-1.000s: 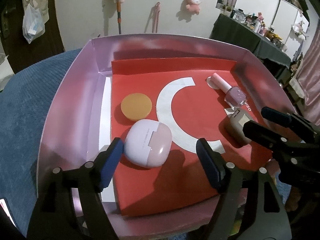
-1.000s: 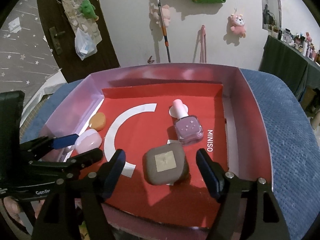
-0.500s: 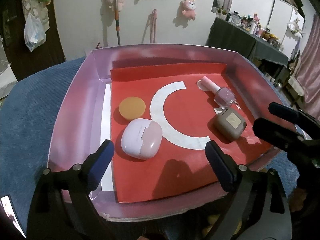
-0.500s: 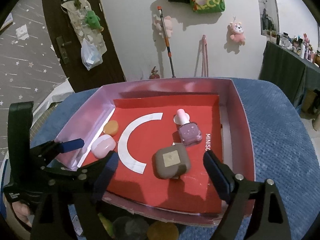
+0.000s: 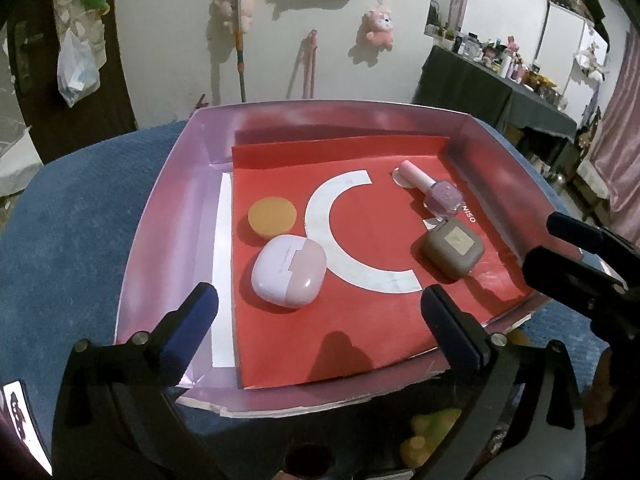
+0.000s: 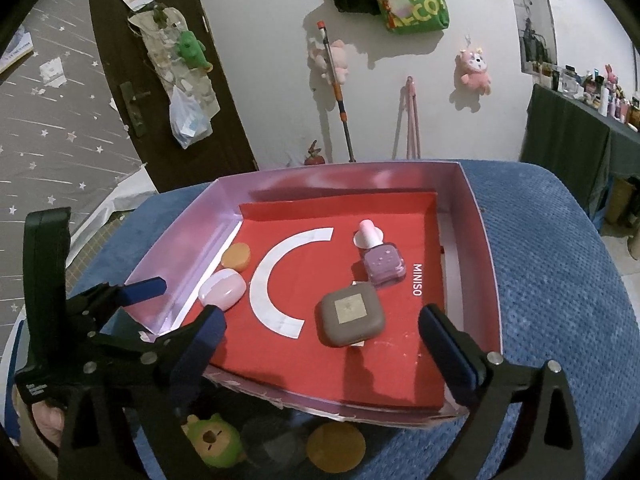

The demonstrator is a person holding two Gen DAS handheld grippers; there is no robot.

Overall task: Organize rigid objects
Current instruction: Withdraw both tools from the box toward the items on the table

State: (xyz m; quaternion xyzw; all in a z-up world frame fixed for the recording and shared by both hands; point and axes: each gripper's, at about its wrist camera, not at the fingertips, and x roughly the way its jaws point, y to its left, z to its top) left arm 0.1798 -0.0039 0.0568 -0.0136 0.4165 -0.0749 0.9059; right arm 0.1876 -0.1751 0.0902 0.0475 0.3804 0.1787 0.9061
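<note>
While four small things lie in the tray (image 5: pixel 160 216), none is held: a pink case (image 5: pixel 289 271) at centre left of the left view, an orange disc (image 5: pixel 272 217) just above it, a brown case (image 5: pixel 453 246) at centre right, and a nail polish bottle (image 5: pixel 434 190) lying on its side above that. All four rest on one red sheet (image 5: pixel 360 320) with a white arc (image 5: pixel 336 236); its printed word is partly covered by the bottle in the left view. Low in the right view, just outside the tray's near edge, a green toy (image 6: pixel 212 446), a dark blurred object (image 6: pixel 272 440) and a second orange disc (image 6: pixel 336 446) sit on the blue cloth (image 6: pixel 560 280), half hidden behind the gripper frames. Both jaws have just been opening: the left gripper (image 5: pixel 320 312) and right gripper (image 6: pixel 322 336) now stand wide apart, pads touching nothing, with nothing between them.
</note>
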